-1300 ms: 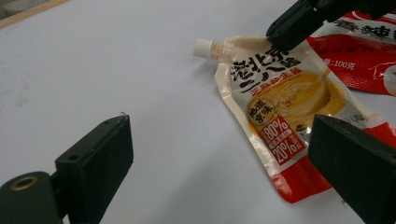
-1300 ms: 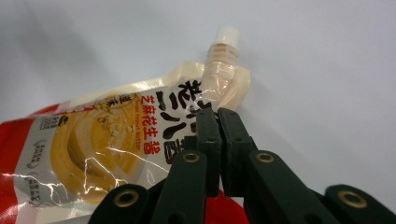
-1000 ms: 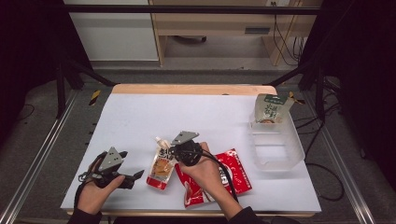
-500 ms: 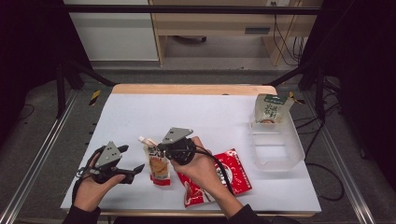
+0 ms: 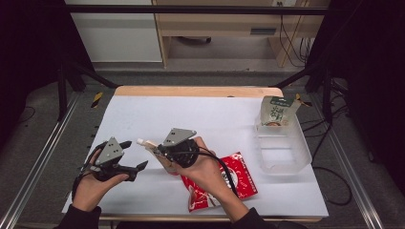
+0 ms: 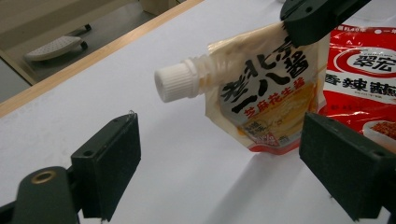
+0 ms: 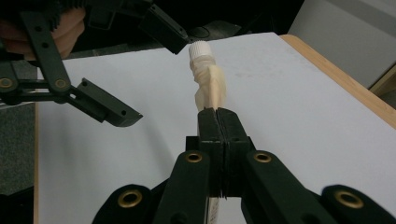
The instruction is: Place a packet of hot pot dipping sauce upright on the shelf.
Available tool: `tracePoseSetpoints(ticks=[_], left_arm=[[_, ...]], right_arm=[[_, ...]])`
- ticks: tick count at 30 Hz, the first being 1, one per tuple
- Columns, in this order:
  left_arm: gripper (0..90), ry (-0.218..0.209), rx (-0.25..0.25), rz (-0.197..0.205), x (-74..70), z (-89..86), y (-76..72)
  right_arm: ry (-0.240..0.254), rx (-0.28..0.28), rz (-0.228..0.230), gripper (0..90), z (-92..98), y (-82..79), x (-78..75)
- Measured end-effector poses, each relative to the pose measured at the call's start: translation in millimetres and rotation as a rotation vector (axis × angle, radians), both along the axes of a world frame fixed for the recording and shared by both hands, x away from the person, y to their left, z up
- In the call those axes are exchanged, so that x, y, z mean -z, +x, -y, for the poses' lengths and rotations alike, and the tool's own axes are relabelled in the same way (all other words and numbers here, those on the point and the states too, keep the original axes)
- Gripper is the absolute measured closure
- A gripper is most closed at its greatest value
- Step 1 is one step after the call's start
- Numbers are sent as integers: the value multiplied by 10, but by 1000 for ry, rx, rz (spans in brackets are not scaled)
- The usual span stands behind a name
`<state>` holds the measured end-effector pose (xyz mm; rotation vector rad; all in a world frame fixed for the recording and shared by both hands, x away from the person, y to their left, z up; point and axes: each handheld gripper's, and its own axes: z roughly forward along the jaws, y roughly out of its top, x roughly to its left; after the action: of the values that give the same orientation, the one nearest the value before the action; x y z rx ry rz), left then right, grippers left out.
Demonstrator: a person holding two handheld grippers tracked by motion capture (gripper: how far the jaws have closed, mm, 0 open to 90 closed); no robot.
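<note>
Pouch [image 5: 152, 146], high view: spouted sauce pack held off the white surface [image 5: 224, 119] between both hands, left of the red packet [image 5: 222, 183]; right gripper [image 5: 160, 150] grips it, forearm angled in from below.
Left gripper view: left gripper [image 6: 219, 161] fingers wide apart, level with the pouch; white cap [image 6: 175, 84] points at them. Soft film probably sags; the rigid spout looks the firmest hold.
Right gripper view: fingers [image 7: 208, 128] pinched together on the pouch's thin edge; light, likely slippery.
</note>
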<state>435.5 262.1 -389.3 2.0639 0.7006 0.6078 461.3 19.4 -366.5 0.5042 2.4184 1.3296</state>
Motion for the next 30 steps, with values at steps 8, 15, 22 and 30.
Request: tracePoseSetpoints(ticks=[8, 15, 22, 30], left_arm=[[153, -25, 52, -17, -27, 52, 154], [238, 18, 141, -19, -101, 217, 281], [386, -43, 233, -31, -151, 257, 361], [606, -37, 223, -67, -126, 209, 348]], right_arm=[[38, -20, -11, 900, 172, 16, -89], [28, -34, 0, 900, 212, -37, -96], [38, -39, -13, 900, 257, -40, -89], [14, -32, -12, 900, 273, -28, -70]])
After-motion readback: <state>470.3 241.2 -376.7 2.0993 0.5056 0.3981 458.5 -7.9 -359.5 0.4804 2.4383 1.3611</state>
